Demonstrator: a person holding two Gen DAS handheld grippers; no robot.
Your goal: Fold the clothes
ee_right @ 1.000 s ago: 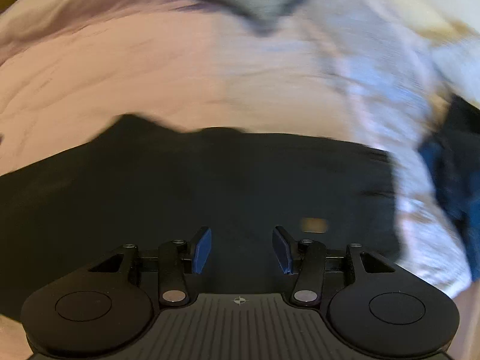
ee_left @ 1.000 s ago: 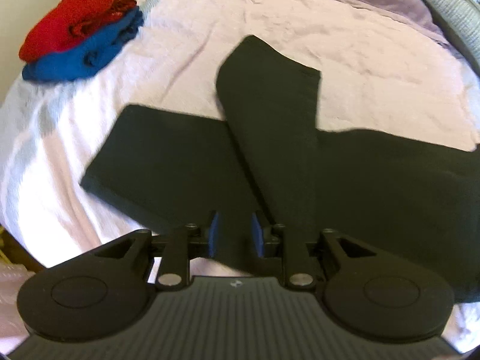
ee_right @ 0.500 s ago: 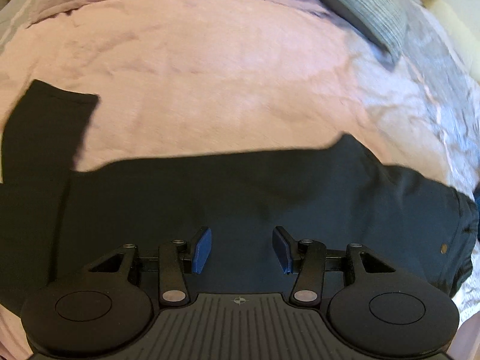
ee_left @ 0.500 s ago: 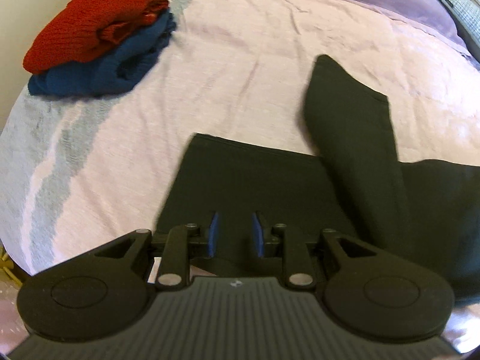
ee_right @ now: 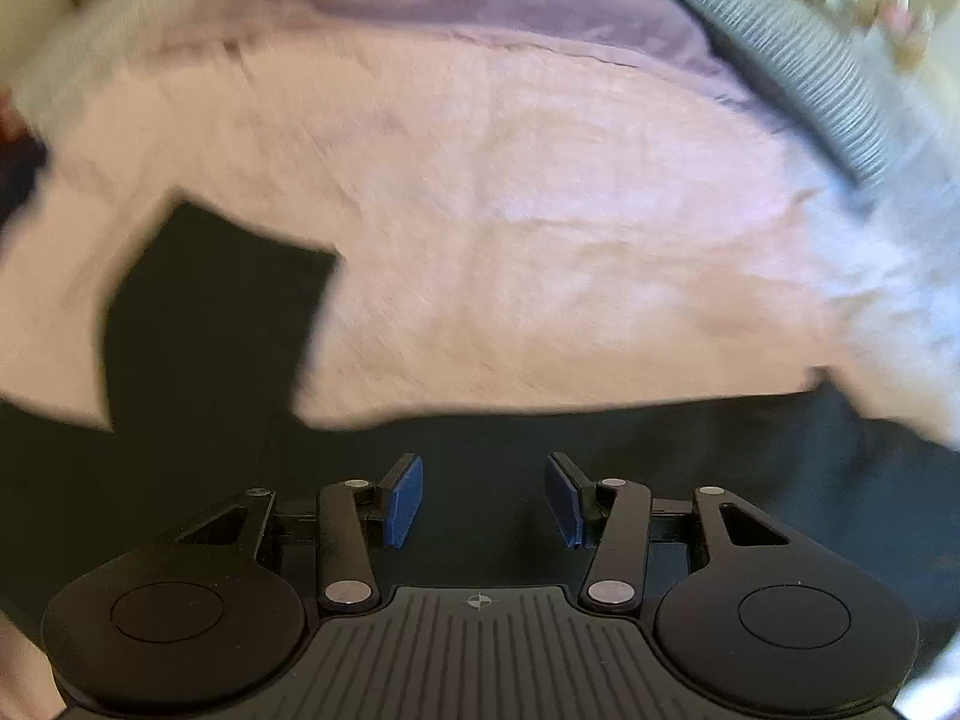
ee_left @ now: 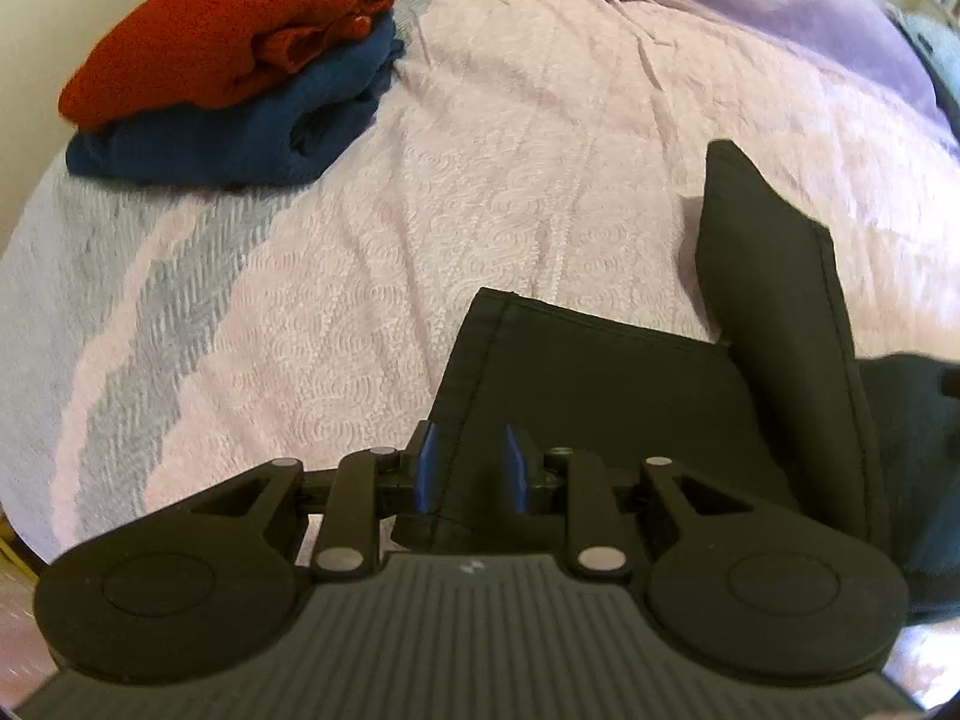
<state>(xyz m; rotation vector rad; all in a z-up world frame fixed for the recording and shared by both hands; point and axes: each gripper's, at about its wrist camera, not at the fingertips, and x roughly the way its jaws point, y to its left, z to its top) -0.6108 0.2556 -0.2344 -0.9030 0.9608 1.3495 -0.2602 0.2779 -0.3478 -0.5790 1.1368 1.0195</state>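
Note:
Black trousers lie spread on a pink bedspread. One leg runs across to a stitched hem; the other leg angles away toward the far side. My left gripper hovers over the hem's near corner, its blue pads a little apart with the hem edge running between them, not pinched. In the blurred right wrist view the trousers fill the bottom, with the angled leg at the left. My right gripper stands open just above the cloth, holding nothing.
A folded red garment sits on a folded blue one at the bed's far left. A lilac pillow lies at the head, and a grey striped pillow at the far right. The bed edge is close at the left.
My left gripper has slid left along the trouser leg, from the crotch to the hem corner. The right gripper has swung left too, bringing the angled leg into its view.

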